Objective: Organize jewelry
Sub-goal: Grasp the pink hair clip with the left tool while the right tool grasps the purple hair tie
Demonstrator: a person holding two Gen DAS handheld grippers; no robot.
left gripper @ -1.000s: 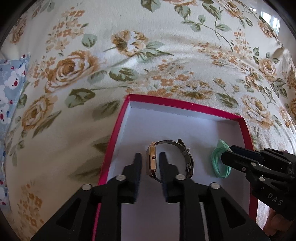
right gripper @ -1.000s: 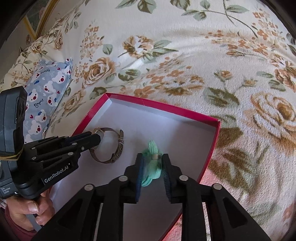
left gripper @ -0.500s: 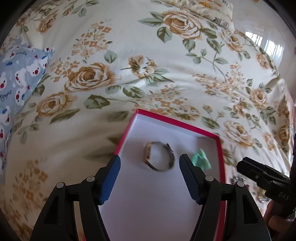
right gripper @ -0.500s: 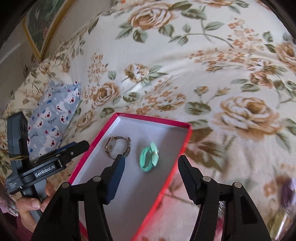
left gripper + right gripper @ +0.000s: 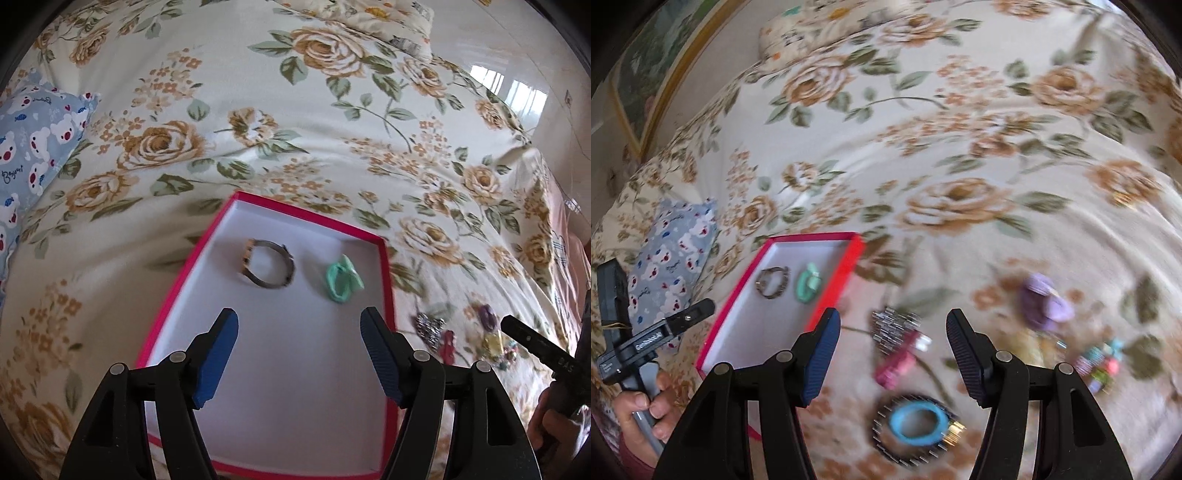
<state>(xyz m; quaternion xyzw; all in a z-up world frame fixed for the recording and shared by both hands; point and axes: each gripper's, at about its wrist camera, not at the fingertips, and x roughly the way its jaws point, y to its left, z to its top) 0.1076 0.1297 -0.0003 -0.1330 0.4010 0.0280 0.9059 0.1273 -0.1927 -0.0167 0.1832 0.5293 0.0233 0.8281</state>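
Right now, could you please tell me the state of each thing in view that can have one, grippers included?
Left gripper: open, nothing between the fingers.
Right gripper: open, nothing held.
Red box: lidless, on the floral bedspread.
Watch: lying loose in the box, strap looped.
Green hair tie: lying in the box beside the watch, apart from it.
Blue ring: on the bedspread, outside the box.
Purple scrunchie: on the bedspread, blurred.
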